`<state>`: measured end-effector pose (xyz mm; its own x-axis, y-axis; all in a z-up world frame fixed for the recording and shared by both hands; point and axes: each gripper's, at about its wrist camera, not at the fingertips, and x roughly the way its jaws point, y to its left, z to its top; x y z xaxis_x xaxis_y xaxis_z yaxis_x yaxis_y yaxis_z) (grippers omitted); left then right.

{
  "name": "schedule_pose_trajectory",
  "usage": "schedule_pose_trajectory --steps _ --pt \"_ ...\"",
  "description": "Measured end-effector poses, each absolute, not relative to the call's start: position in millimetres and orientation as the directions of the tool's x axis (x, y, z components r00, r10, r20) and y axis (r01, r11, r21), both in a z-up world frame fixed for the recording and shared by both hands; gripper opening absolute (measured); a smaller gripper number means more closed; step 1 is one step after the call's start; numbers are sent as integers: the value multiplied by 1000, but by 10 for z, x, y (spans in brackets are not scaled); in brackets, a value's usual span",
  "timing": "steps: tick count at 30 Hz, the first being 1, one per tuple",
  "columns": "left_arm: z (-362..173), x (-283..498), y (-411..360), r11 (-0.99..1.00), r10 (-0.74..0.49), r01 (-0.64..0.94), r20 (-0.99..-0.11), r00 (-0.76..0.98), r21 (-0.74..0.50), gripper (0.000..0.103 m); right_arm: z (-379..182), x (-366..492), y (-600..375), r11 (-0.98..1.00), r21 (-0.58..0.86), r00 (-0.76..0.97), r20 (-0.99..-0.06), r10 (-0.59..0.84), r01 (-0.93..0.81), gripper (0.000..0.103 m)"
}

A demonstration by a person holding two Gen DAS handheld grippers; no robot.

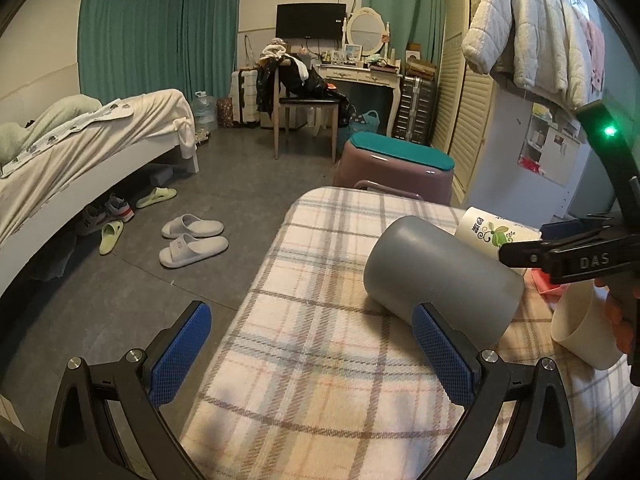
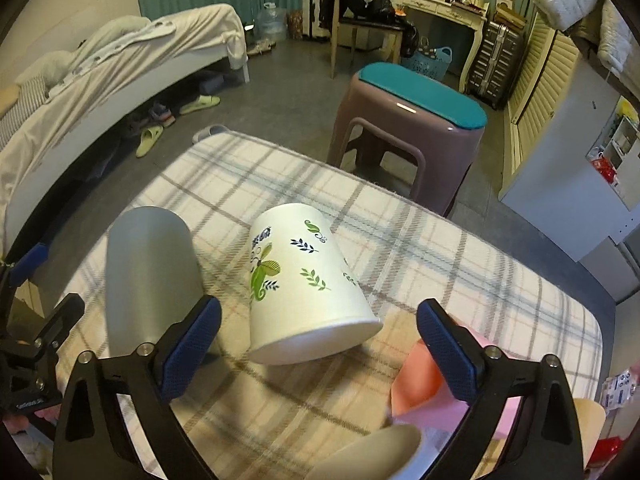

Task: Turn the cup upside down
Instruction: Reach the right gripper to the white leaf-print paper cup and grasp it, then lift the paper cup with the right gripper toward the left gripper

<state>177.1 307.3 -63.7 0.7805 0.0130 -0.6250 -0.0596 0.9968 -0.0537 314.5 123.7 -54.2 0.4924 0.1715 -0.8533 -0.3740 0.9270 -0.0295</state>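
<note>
A grey cup stands upside down on the plaid-covered table, also in the right wrist view. A white cup with green leaf prints stands upside down beside it, seen partly in the left wrist view. My left gripper is open and empty, its right pad close to the grey cup's rim. My right gripper is open and empty, just in front of the white cup. A pink cup lies behind the right finger. A cream cup sits at the near edge.
A purple stool with a teal cushion stands past the table's far edge. A bed is on the left, slippers on the floor. A chair, a dresser and a wardrobe stand at the back.
</note>
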Motion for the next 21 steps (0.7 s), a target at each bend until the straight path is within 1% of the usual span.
schedule_pose_trajectory --steps 4,7,9,15,21 --pt "-653 1794 3035 998 -1 -40 -630 777 -50 103 -621 3204 1269 923 -34 465 -870 162 -384 91" --pt "-657 1788 3029 998 -8 -34 -631 776 -54 103 -660 3215 1292 919 -31 448 -879 162 -394 83" --pt "-656 1773 3023 998 -14 -29 -632 775 -57 103 -674 3209 1295 917 -30 436 -886 160 -397 73" --pt "-570 1672 3025 998 -13 -27 -619 785 -55 103 -563 3098 1271 927 -37 466 -872 152 -372 70" --pt "-421 1484 2994 998 -30 -11 -588 808 -65 103 -226 2751 1176 946 -45 545 -826 146 -321 69"
